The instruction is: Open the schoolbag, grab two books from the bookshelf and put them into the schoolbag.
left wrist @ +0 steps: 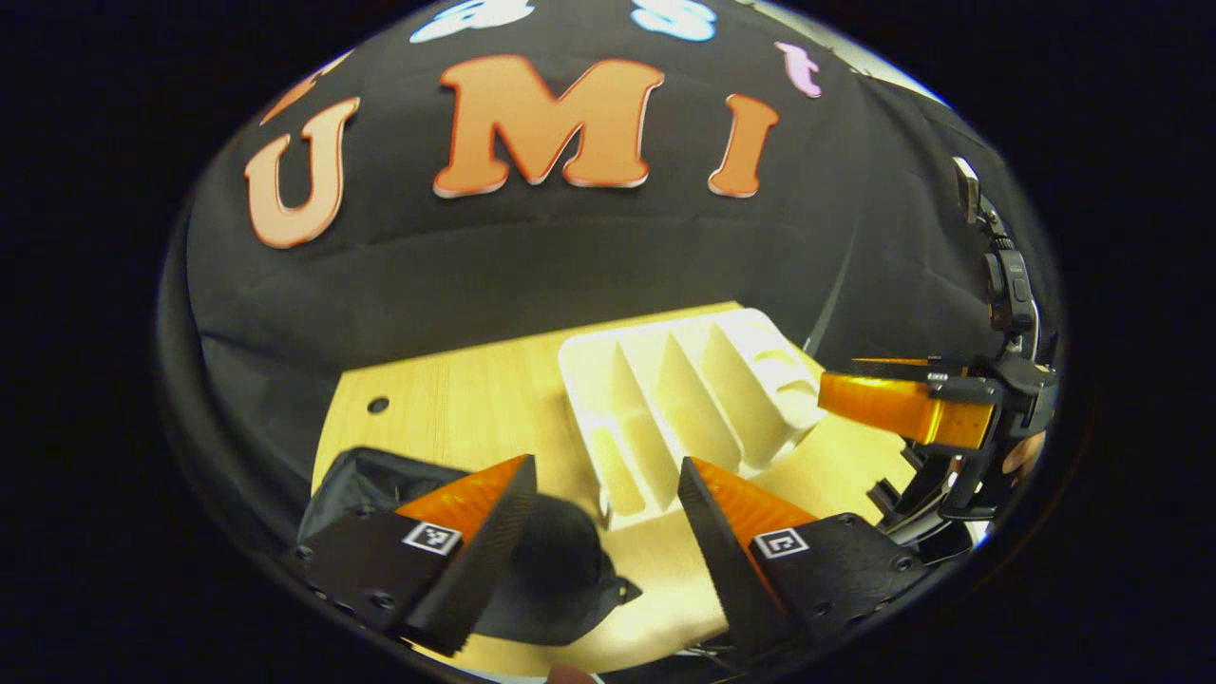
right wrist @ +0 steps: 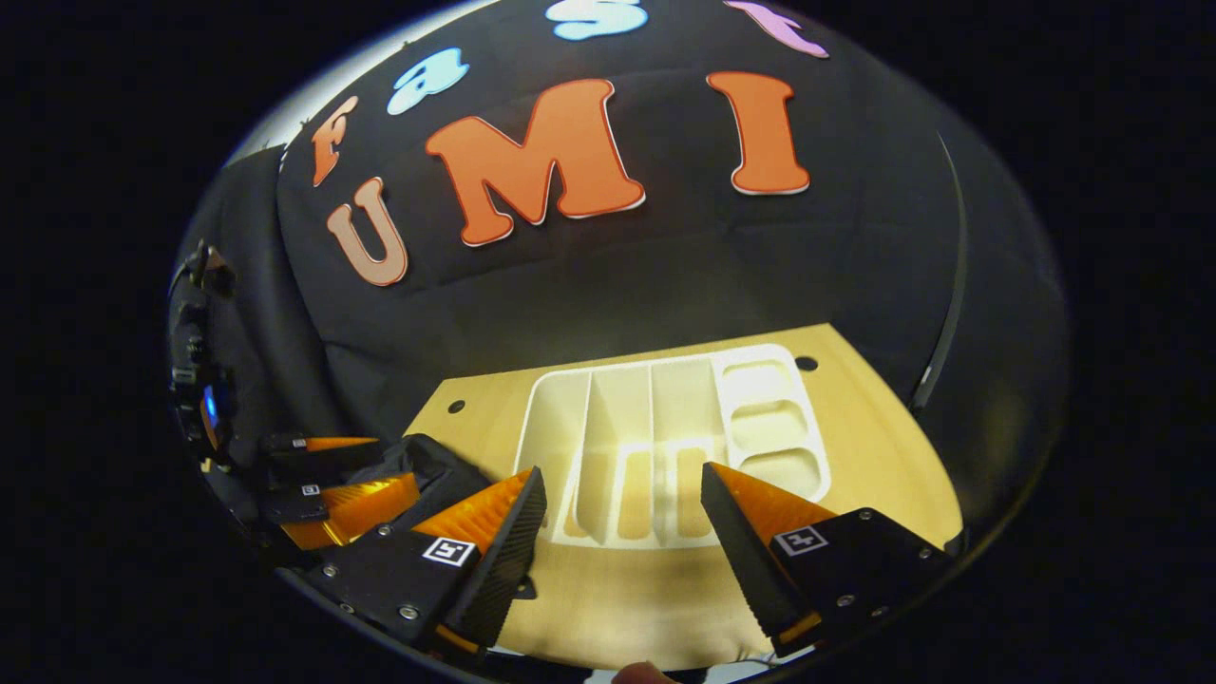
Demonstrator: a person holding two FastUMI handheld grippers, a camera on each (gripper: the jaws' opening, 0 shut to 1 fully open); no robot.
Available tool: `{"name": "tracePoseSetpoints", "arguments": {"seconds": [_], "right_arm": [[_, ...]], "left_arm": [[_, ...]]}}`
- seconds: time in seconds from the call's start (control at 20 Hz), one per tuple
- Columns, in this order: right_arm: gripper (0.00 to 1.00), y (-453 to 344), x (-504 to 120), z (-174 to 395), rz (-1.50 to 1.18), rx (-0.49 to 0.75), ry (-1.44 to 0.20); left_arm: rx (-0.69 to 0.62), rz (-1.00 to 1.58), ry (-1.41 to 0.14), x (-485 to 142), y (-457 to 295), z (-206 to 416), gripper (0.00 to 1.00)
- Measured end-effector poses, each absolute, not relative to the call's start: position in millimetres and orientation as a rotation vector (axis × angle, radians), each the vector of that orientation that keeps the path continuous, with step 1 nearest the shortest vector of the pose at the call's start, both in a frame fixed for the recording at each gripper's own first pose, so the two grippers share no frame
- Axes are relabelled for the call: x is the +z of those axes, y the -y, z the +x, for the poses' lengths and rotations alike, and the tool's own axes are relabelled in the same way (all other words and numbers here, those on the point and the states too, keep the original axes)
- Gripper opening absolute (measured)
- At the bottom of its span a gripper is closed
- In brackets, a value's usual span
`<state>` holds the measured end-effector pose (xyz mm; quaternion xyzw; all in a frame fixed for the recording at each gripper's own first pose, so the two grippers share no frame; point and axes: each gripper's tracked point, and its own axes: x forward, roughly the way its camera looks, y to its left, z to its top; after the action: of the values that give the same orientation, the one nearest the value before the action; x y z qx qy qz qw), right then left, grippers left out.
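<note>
The black schoolbag (left wrist: 560,575) lies on the near left of the wooden table (left wrist: 456,399), partly under my left gripper (left wrist: 608,537), which is open and holds nothing. A white slotted bookshelf (left wrist: 689,399) lies flat beyond it, its slots looking empty. At the right edge of the left gripper view, my right gripper (left wrist: 888,389) hovers beside the shelf's corner. In the right gripper view, my right gripper (right wrist: 622,541) stands open in front of the bookshelf (right wrist: 665,427). The schoolbag (right wrist: 432,465) is to its left, with my left gripper (right wrist: 332,480) over it, fingers apart.
The black cloth wall (left wrist: 532,256) rises right behind the table. Small round holes (right wrist: 806,363) mark the tabletop's far corners. Bare wood (right wrist: 608,589) lies between the shelf and the near edge. A hand (left wrist: 1024,454) shows behind the right gripper.
</note>
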<state>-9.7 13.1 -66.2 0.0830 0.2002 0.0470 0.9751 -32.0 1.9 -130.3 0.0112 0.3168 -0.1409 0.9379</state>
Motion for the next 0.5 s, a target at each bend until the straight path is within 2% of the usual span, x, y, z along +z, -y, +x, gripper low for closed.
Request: {"name": "tracePoseSetpoints", "arguments": {"seconds": [0.05,0.25,0.5], "right_arm": [[0.98,-4,-60,-11,0.126,0.082,-0.372],[0.98,32,-33,-28,0.042,0.074,-0.258],[0.98,58,7,-48,-0.02,0.125,-0.091]], "left_arm": [[-0.273,0.015,-0.599,-118,11,-30,0.99],[-0.186,-0.005,-0.426,-67,46,-36,0.99],[-0.021,0.013,-0.204,-9,77,-51,0.96]]}}
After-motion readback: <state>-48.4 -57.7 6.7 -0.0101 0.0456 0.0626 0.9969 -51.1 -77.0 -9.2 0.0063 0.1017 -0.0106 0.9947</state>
